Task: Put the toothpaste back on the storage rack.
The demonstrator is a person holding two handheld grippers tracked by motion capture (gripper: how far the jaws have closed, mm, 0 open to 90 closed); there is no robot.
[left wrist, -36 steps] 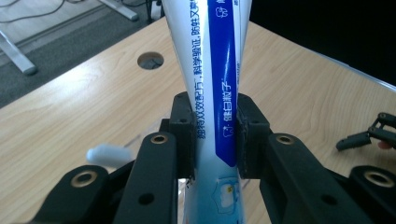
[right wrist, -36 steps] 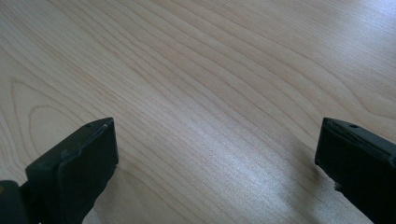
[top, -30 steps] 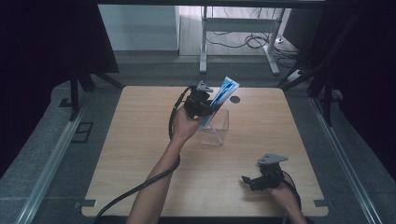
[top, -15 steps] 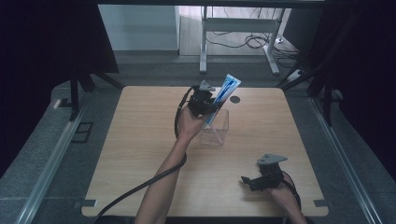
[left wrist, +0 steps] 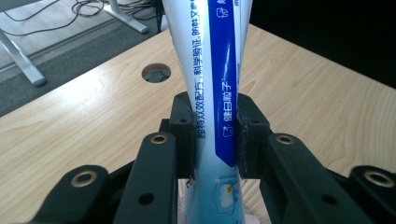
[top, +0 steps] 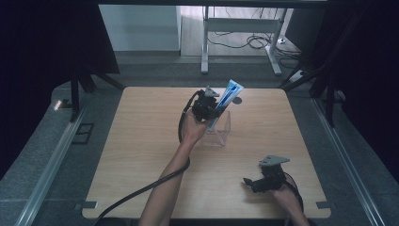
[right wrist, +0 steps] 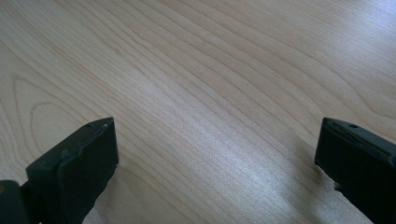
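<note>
Toothpaste tube [top: 229,96], one, clamped in left claw [top: 210,108] over one clear box [top: 220,129]; right claw [top: 254,184] released.

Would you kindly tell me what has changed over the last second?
The left gripper, shut on the blue-and-white toothpaste tube, has sunk slightly toward the clear plastic box, the tube's lower end now inside it. The right gripper stayed open and still on the light wooden table.
</note>
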